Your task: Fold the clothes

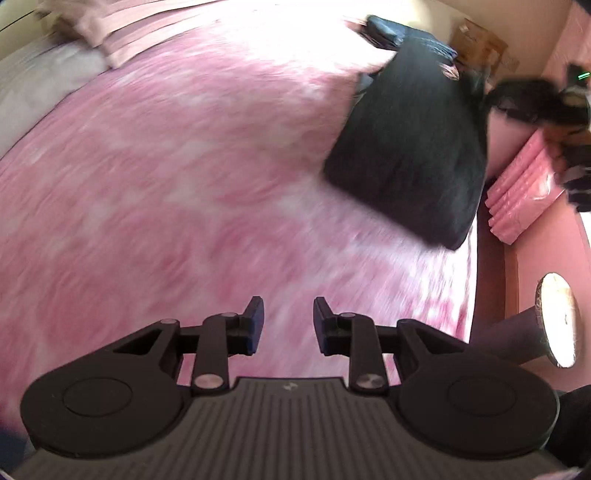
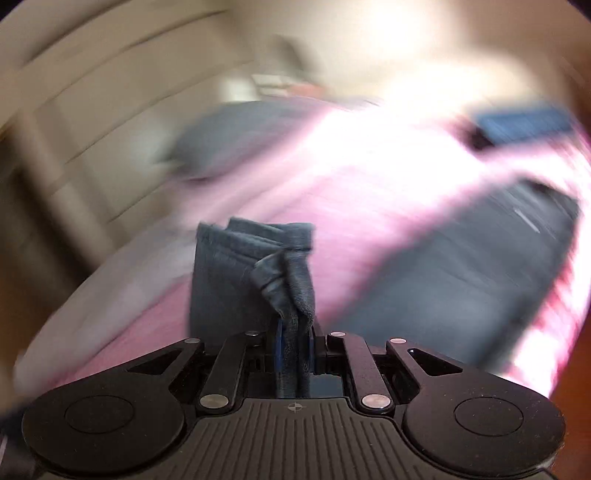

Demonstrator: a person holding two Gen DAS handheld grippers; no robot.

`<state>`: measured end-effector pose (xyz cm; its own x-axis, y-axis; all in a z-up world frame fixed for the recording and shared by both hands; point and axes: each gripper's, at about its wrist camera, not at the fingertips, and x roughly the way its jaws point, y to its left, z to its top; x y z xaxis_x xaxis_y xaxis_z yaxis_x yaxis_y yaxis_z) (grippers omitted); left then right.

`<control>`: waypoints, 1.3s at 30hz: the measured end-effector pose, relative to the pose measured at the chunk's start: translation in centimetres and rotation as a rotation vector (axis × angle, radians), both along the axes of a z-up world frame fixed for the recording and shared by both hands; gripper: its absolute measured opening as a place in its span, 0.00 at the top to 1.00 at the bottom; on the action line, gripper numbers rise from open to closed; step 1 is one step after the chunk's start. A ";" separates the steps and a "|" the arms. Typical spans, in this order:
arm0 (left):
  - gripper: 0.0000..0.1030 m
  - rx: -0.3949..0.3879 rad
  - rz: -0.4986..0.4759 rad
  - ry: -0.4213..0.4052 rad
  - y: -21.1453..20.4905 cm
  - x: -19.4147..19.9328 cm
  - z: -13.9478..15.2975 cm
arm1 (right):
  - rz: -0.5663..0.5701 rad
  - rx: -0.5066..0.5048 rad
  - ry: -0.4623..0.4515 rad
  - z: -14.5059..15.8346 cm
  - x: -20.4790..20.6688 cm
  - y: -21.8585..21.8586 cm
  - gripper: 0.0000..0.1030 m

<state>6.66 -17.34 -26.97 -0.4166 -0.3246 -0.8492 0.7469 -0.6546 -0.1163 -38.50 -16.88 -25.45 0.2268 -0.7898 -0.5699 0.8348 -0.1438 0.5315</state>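
A folded black garment [image 1: 406, 147] lies on the pink patterned bedspread [image 1: 184, 166] near its right edge; the right wrist view shows this garment [image 2: 461, 277] blurred at right. My left gripper [image 1: 288, 314] hovers over bare bedspread, open, with nothing between its fingers. My right gripper [image 2: 293, 332] is shut on a small dark blue-grey cloth [image 2: 251, 273], whose bunched edge runs between the pads while the folded rest stands up in front. A blurred dark shape [image 1: 535, 99] at the left wrist view's upper right may be that hand with the cloth.
A folded blue item [image 1: 399, 29] sits at the far side of the bed. A striped pink pillow [image 1: 110, 33] and a grey pillow [image 2: 236, 136] lie at the head. Beyond the right bed edge stand a round bright disc on a dark stem [image 1: 557, 317] and pink pleated fabric [image 1: 524, 192].
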 end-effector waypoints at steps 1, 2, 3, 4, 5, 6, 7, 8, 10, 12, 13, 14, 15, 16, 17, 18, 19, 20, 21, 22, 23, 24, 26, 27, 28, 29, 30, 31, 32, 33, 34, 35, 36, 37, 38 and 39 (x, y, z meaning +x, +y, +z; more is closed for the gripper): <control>0.77 0.004 -0.009 0.000 -0.4 -1.8 -0.2 | -0.044 0.074 -0.055 -2.3 -2.3 -0.8 0.75; 0.77 0.005 -0.019 0.001 -0.8 -3.7 -0.4 | -0.073 0.115 -0.112 -4.1 -4.0 -1.0 0.70; 0.77 0.002 -0.033 0.002 -1.1 -5.5 -0.5 | -0.100 0.152 -0.170 -5.8 -5.5 -1.2 0.60; 0.76 -0.005 -0.053 0.002 -1.5 -7.4 -0.5 | -0.102 0.175 -0.202 -6.9 -6.3 -1.1 0.60; 0.76 -0.011 -0.074 0.001 -1.8 -9.3 -0.5 | -0.100 0.197 -0.230 -7.9 -7.0 -1.0 0.60; 0.75 -0.017 -0.095 -0.001 -2.3 -11.1 -0.6 | -0.093 0.202 -0.255 -8.6 -7.4 -0.7 0.60; 0.74 -0.023 -0.121 -0.006 -2.8 -12.9 -0.7 | -0.086 0.202 -0.280 -9.1 -7.8 -0.4 0.60; 0.74 -0.029 -0.150 -0.013 -3.5 -14.7 -0.9 | -0.085 0.201 -0.306 -9.5 -8.4 -0.2 0.60; 0.73 -0.033 -0.199 -0.027 -4.6 -17.7 -1.3 | -0.088 0.193 -0.352 -10.1 -9.0 -0.1 0.60; 0.73 -0.037 -0.237 -0.050 -5.6 -20.2 -1.9 | -0.080 0.207 -0.362 -10.3 -9.4 -0.9 0.65; 0.73 -0.043 -0.253 -0.060 -6.0 -21.3 -2.1 | -0.072 0.224 -0.349 -10.1 -9.5 -1.5 0.84; 0.73 -0.053 -0.268 -0.067 -6.3 -22.2 -2.2 | -0.055 0.236 -0.338 -9.6 -9.5 -2.2 0.86; 0.73 -0.062 -0.280 -0.074 -6.5 -23.0 -2.2 | -0.034 0.221 -0.346 -9.0 -9.7 -2.7 0.89; 0.73 -0.070 -0.286 -0.077 -6.7 -23.6 -2.2 | -0.004 0.171 -0.350 -7.9 -10.2 -3.1 0.91; 0.73 -0.072 -0.287 -0.078 -6.9 -24.1 -2.3 | 0.027 0.115 -0.353 -6.8 -10.7 -3.5 0.92; 0.73 -0.063 -0.290 -0.080 -7.1 -24.6 -2.6 | 0.036 0.080 -0.340 -6.1 -11.5 -3.8 0.92; 0.72 -0.051 -0.295 -0.087 -7.3 -25.0 -2.9 | 0.042 0.047 -0.325 -5.4 -12.3 -4.0 0.92; 0.72 -0.044 -0.303 -0.099 -7.4 -25.5 -3.3 | 0.031 0.055 -0.325 -5.8 -13.0 -4.3 0.92; 0.72 -0.040 -0.317 -0.113 -7.3 -26.0 -3.7 | 0.014 0.104 -0.326 -6.9 -13.9 -4.7 0.92; 0.72 -0.037 -0.332 -0.122 -7.2 -26.5 -4.0 | 0.004 0.175 -0.329 -8.4 -14.5 -5.1 0.92; 0.72 -0.037 -0.346 -0.130 -7.1 -27.0 -4.2 | 0.000 0.213 -0.341 -9.6 -14.7 -5.0 0.91; 0.72 -0.038 -0.361 -0.135 -6.9 -27.4 -4.3 | -0.002 0.247 -0.355 -10.7 -15.0 -4.8 0.92; 0.72 -0.046 -0.387 -0.127 -6.8 -28.3 -4.1 | -0.011 0.282 -0.371 -11.9 -15.4 -4.4 0.92; 0.72 -0.053 -0.392 -0.120 -6.9 -28.7 -3.9 | -0.018 0.279 -0.373 -11.8 -15.6 -4.2 0.91; 0.72 -0.059 -0.397 -0.114 -7.0 -29.1 -3.8 | -0.030 0.278 -0.370 -11.4 -15.6 -4.0 0.91; 0.72 -0.060 -0.400 -0.110 -7.3 -29.7 -3.9 | -0.044 0.276 -0.366 -11.0 -15.6 -3.8 0.91; 0.72 -0.059 -0.402 -0.105 -7.7 -30.3 -4.0 | -0.053 0.274 -0.349 -10.5 -15.6 -3.5 0.91; 0.72 -0.058 -0.406 -0.100 -8.2 -30.9 -4.1 | -0.060 0.274 -0.329 -10.1 -15.5 -3.2 0.91; 0.72 -0.062 -0.414 -0.095 -8.6 -31.5 -4.2 | -0.072 0.277 -0.300 -9.5 -15.6 -2.8 0.90; 0.72 -0.068 -0.428 -0.090 -9.0 -32.3 -4.3 | -0.075 0.271 -0.257 -8.6 -15.4 -2.5 0.82; 0.72 -0.076 -0.440 -0.086 -9.4 -33.1 -4.4 | -0.076 0.264 -0.213 -7.7 -15.1 -2.3 0.76; 0.72 -0.082 -0.451 -0.081 -9.8 -33.9 -4.4 | -0.067 0.251 -0.174 -7.0 -14.6 -2.1 0.73; 0.72 -0.082 -0.459 -0.072 -10.3 -34.9 -4.5 | -0.057 0.236 -0.136 -6.3 -14.0 -2.0 0.66; 0.72 -0.077 -0.465 -0.061 -10.8 -35.7 -4.6 | -0.041 0.211 -0.108 -5.6 -13.5 -2.1 0.63; 0.72 -0.069 -0.472 -0.048 -11.3 -36.6 -4.8 | -0.015 0.193 -0.091 -5.5 -13.1 -2.6 0.63; 0.72 -0.058 -0.483 -0.038 -11.8 -37.7 -5.1 | 0.012 0.176 -0.076 -5.4 -12.7 -3.1 0.63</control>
<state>-31.07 -29.16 -32.11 -0.5006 -0.1494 -0.8527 0.3593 -0.9320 -0.0477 -51.16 -19.94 -30.85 0.2835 -0.6760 -0.6802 0.7955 -0.2303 0.5605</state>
